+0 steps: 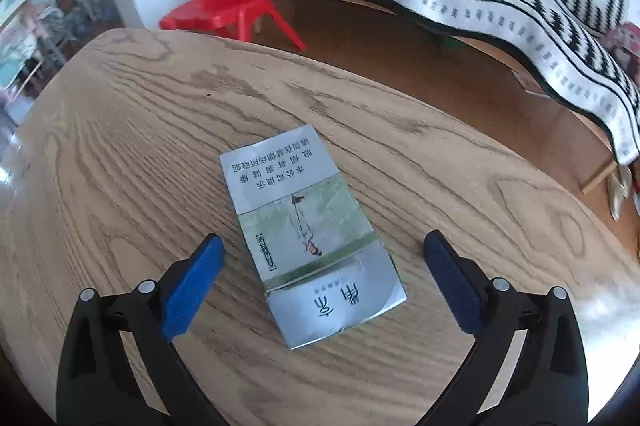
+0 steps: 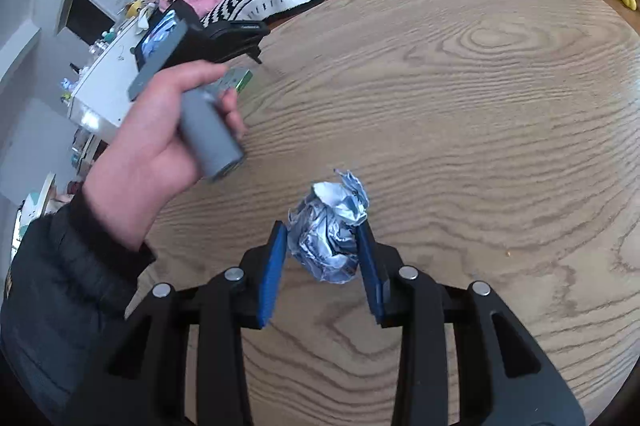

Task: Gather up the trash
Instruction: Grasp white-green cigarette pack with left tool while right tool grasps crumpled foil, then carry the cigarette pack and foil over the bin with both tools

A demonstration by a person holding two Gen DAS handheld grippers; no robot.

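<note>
Right tongs [image 2: 322,246] pinch my crumpled foil ball [image 2: 328,230] for carrying; left tongs [image 1: 324,246] gape wide, straddling the flat cigarette pack [image 1: 308,230].

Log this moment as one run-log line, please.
left gripper: open over cigarette pack | right gripper: shut on crumpled foil ball | surface: wooden table

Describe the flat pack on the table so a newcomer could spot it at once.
On the round wood-grain table, between the open left tool fingers, lies a flattened cigarette pack. It is silver-grey with a green painted band and Chinese print, unlike the crumpled foil ball in the right tool.
</note>
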